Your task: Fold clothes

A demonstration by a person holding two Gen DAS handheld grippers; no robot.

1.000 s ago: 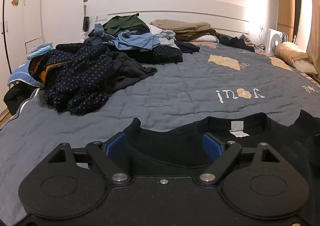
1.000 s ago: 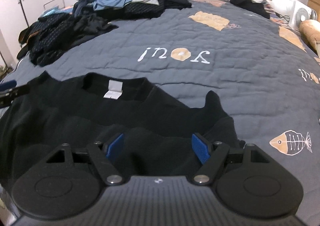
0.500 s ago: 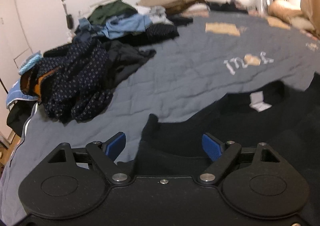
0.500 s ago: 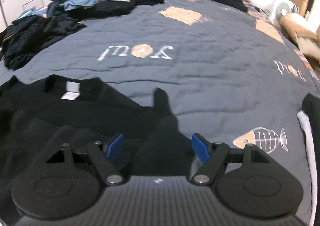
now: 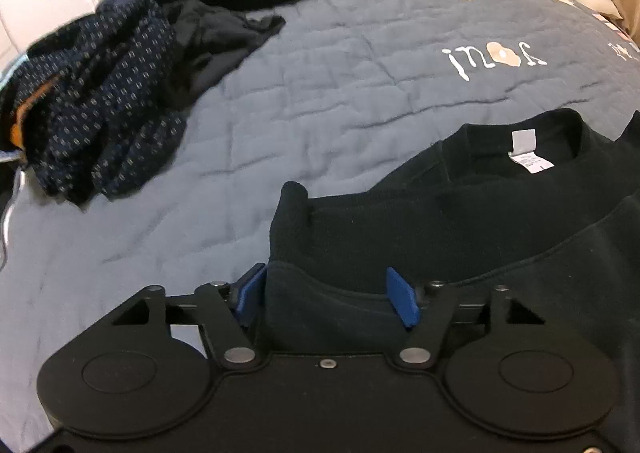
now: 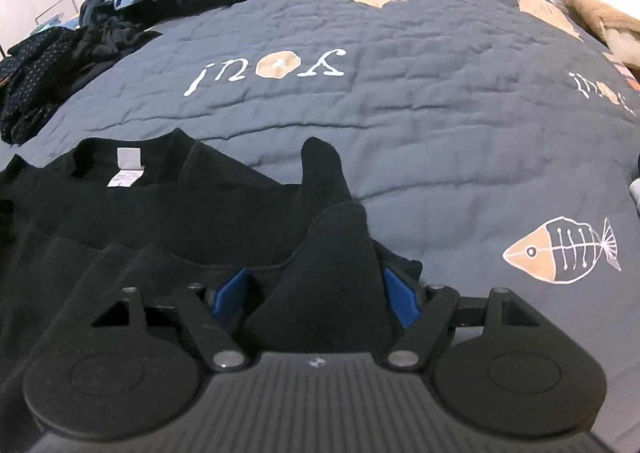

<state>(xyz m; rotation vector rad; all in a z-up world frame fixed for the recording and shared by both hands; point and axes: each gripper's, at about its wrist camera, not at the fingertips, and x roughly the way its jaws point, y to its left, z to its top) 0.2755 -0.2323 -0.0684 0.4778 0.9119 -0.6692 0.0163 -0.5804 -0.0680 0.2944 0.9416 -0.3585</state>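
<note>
Change: a second ago both grippers sat mid-garment with wide jaws; now each has shifted outward to a bottom corner, jaws narrower around bunched cloth.
Meaning: likely gathering the hem corners for a fold; not settled.
Left gripper [image 5: 326,295]: blue pads flank a thick fold, clamp uncertain.
Right gripper [image 6: 316,295]: same, a peaked fold between pads.
Black sweatshirt [image 5: 500,221]: flat on the bed [image 5: 340,101], collar toward 12 o'clock, white label showing; heavy, matte knit.
Clothes heap [image 5: 104,93]: at 10 o'clock, crumpled, dotted navy.
Bed cover: quilted grey, puckered.
</note>
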